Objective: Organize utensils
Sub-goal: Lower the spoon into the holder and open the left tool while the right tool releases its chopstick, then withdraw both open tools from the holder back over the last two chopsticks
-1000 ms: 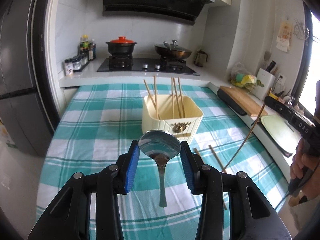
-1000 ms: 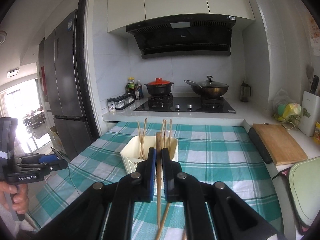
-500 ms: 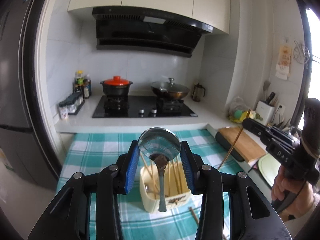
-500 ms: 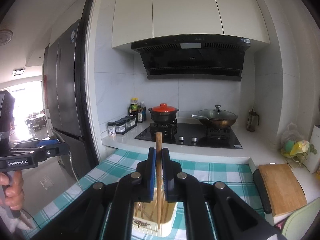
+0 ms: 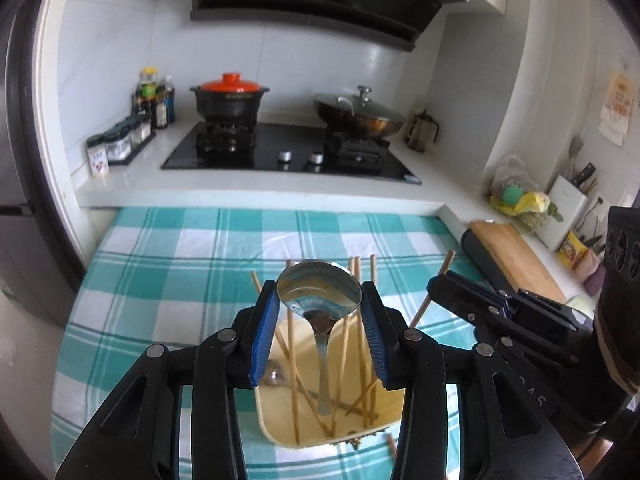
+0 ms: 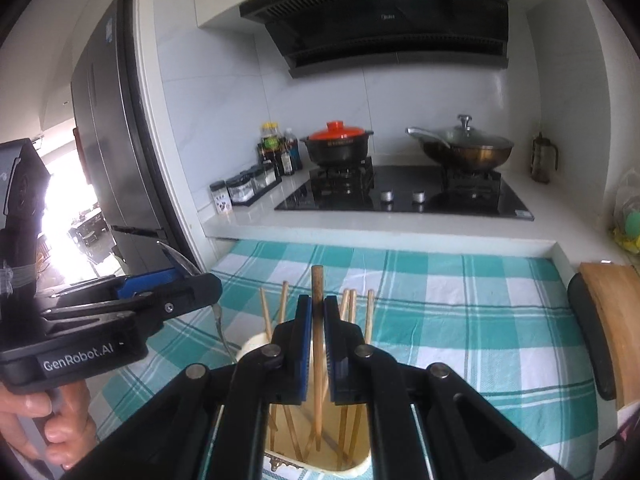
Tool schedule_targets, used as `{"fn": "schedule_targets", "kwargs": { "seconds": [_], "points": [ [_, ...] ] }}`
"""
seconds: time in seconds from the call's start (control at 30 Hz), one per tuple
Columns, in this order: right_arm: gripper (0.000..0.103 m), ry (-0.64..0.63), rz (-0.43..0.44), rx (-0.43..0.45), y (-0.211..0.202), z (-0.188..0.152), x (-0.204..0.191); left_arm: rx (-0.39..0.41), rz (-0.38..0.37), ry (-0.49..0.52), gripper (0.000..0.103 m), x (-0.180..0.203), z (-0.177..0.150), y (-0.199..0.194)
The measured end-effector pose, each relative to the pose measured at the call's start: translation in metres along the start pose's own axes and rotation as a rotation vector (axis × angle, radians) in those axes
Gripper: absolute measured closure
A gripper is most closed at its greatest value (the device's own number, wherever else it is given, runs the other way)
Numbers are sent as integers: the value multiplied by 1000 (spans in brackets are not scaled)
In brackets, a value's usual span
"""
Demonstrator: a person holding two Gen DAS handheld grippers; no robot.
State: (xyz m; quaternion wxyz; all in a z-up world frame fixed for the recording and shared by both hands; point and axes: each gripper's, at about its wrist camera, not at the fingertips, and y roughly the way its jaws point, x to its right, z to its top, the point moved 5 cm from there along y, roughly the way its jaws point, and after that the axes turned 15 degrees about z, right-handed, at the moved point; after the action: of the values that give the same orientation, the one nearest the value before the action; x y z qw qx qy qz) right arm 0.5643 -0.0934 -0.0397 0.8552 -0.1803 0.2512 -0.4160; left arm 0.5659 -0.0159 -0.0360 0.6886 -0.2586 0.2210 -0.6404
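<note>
On the teal and white checked tablecloth [image 5: 160,280] stands the landmark for all the rest, a cream plastic utensil box [image 5: 280,428] with a small ornament on its front wall. Behind the box runs the white counter with the black gas hob [image 5: 288,152], which carries a black pot with an orange lid [image 5: 229,98] and a lidded wok [image 5: 358,114]; these take no part in the work.

Directly above the box hangs the left gripper [image 5: 319,312]. Its blue pads clamp the bowl of a shiny steel spoon [image 5: 319,292], so the handle points straight down into the box, which I judge is the reason for holding it by the bowl: the handle can go in first.

To the right of the box mouth, also above it, the right gripper [image 6: 317,354] is closed on one wooden chopstick [image 6: 317,344]. It is held near its upper part and upright, with the lower end already below the rim and among the other wooden chopsticks [image 6: 368,316] that lean inside against the walls. They lean because the box is wide and nothing separates them.

At the bottom of the box lies another spoon [image 5: 276,376]. Just in front of the box, one loose chopstick end [image 5: 391,444] shows on the cloth, so I judge the task is far along but not finished.
</note>
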Motion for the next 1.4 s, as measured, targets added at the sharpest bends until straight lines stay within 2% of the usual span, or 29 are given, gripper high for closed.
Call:
{"fn": "schedule_targets", "kwargs": {
  "seconds": [0.13,0.2,0.23,0.27,0.3,0.33,0.4,0.5,0.6,0.73,0.87,1.0,1.1,1.23,1.4],
  "points": [
    [96,54,13,-68,25,-14,15,-76,18,-3,62,0,-16,32],
    [93,75,10,-94,32,-16,19,-113,19,4,60,1,-20,40],
    [87,81,7,-94,33,-14,21,-135,19,2,60,0,-20,41],
    [71,91,12,-80,29,-11,21,-142,13,-3,60,-2,-19,39],
    [60,101,20,-50,21,-6,21,-133,5,-3,57,-4,-17,32],
    [60,106,23,-14,9,0,20,-117,3,4,54,-9,-13,21],
    [60,90,22,36,-18,12,15,-74,20,17,36,-21,-6,-3],
    [58,39,-2,77,-67,19,2,-37,46,32,23,-47,-6,-45],
    [50,4,-36,69,-109,7,-6,-43,39,69,15,-67,-30,-82],
    [50,-18,-81,-21,-144,-50,-12,-87,52,138,14,-73,-92,-108],
    [50,-45,-165,-127,-161,-136,-20,-155,34,148,14,-59,-168,-117],
    [50,36,-204,-146,-180,-223,-30,-205,-7,95,14,-33,-239,-122],
    [50,91,-270,-135,-189,-274,-38,-243,-33,55,14,-11,-278,-118],
    [50,132,-318,-121,-197,-310,-44,-281,-42,90,14,14,-305,-118],
    [50,146,-377,-112,-210,-317,-41,-247,-10,120,14,24,-311,-128]
  ]
}}
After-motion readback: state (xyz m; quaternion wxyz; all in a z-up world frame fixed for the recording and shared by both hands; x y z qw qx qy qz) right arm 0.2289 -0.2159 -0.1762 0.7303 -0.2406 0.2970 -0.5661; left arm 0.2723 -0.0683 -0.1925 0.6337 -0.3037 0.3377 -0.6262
